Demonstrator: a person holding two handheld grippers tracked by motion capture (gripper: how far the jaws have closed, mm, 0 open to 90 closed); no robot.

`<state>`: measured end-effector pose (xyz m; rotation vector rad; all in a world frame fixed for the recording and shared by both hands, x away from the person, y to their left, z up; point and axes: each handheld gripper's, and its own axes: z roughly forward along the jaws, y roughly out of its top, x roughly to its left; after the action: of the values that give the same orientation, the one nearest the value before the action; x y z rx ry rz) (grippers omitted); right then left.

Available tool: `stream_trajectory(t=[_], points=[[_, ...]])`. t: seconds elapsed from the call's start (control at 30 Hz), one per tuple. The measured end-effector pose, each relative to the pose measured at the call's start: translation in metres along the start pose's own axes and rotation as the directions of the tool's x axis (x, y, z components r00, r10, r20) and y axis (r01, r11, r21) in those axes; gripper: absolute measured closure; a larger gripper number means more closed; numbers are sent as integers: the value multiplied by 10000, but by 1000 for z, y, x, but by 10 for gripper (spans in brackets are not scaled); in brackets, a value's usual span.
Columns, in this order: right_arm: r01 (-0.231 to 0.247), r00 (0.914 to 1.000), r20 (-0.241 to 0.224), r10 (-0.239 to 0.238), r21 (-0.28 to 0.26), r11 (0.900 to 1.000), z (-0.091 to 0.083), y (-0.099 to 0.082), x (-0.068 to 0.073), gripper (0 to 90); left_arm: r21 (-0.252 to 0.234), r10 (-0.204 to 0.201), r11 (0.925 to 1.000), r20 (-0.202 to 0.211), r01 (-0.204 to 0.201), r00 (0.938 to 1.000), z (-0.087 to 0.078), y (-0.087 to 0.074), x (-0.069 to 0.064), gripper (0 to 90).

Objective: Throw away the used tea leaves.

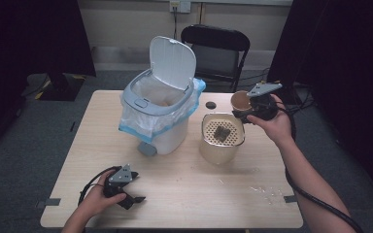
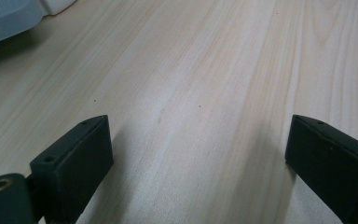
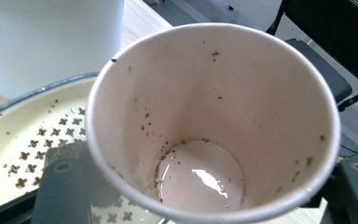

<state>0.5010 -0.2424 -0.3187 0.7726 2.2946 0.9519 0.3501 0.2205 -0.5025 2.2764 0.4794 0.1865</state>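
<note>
Right gripper [image 1: 245, 109], held up in the person's right hand [image 1: 272, 121] above the far right part of the pale wood-grain table [image 1: 184, 189], is clenched on a tan paper cup [image 1: 240, 101]; in the right gripper view its 2 black jaws stand against the cup's outer wall on either side. The cup [image 3: 212, 126] sits just beside and slightly above the round cream strainer bowl [image 1: 222, 137], near that bowl's far right rim. Seen from the right gripper view, the cup is roughly upright and open toward the camera, with dark specks scattered on its inner wall and a wet, shiny bottom. The strainer bowl [image 3: 25, 140] has a perforated cream insert with small flower-shaped holes, and a dark lump lies in it in the high view.

Left gripper [image 1: 128, 191] rests low at the near left part of the table in the person's left hand [image 1: 99, 199], its jaws released and spread apart over bare wood with nothing between them.

A white pedal bin [image 1: 160, 109] lined with a blue-edged plastic bag stands at the table's middle, lid raised. A small black round disc [image 1: 211, 105] lies on the table between the bin and the cup. A black folding chair [image 1: 216, 51] stands behind the table.
</note>
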Motion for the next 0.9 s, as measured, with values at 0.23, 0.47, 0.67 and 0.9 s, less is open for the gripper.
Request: stream_trajectory(t=[0.23,0.47,0.67,0.9], points=[[-35,9999,-135,35,-35,10000,-3,3,-1,282,-20,14,10000,6,-14,10000,0,0,0,66],[-121,9993,-352,118,-86,9999,-6,11,0,282,-17,17,10000,1,-17,10000,0,0,0,66],[-159,9981,-591,149,-165,9997,-7,17,2,280,-18,13,10000,-1,-13,10000,0,0,0,66],[45,9967,-815,-51,-79,10000,-7,28,7,280,-30,29,10000,-2,-29,10000,0,0,0,66]])
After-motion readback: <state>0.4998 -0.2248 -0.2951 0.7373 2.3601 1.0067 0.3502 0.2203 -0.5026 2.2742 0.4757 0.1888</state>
